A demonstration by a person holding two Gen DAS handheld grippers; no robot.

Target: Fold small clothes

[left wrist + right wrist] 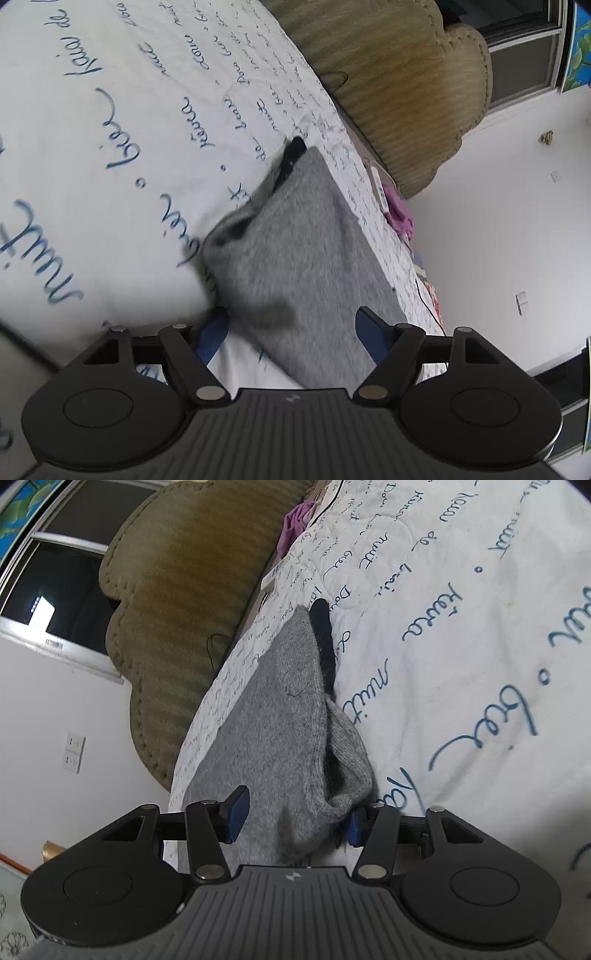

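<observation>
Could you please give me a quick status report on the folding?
Both hand-held grippers open. Grey garment flat on the quilt, between both sets of jaws. Nothing in the way.

**Two wrist cameras, low over the bed, both facing the headboard end**

Left wrist view: sits just behind its own fingers, tilted downward, rolled hard so the wall runs along the right. Very close to the grey garment [306,258] on the lettered quilt [92,129].

Right wrist view: same low, close stance, rolled the other way; wall at left.

Shared: the grey garment, quilt, the ribbed olive cushion [399,74], a pink cloth [400,218], possibly clothing, blurred.
</observation>
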